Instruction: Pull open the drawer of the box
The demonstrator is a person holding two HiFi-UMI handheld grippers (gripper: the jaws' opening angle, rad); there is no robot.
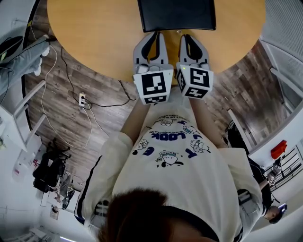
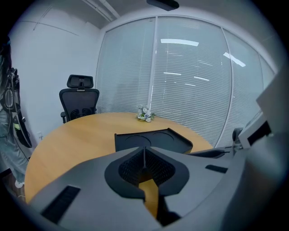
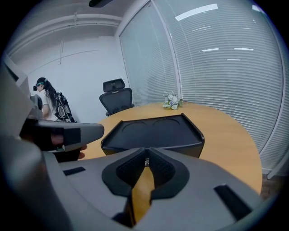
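Hair (image 1: pixel 142 212) and shirt (image 1: pixel 175 160) fill the lower frame. Left gripper (image 1: pixel 152 35) and right gripper (image 1: pixel 191 37) sit side by side at upper centre, both with jaws pressed together. Box (image 1: pixel 176 14) is at top centre on table (image 1: pixel 94 33), just beyond their tips.

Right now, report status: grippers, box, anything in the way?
Left gripper shut, empty. Right gripper shut, empty. Black box on table just ahead, not yet opened. Nothing between.

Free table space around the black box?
Bare wood on both sides of the black box, out to the rim of the table. Behind it, clear up to the small flowers. Crowded in front: left claw and right claw, both shut, side by side close to its near face.
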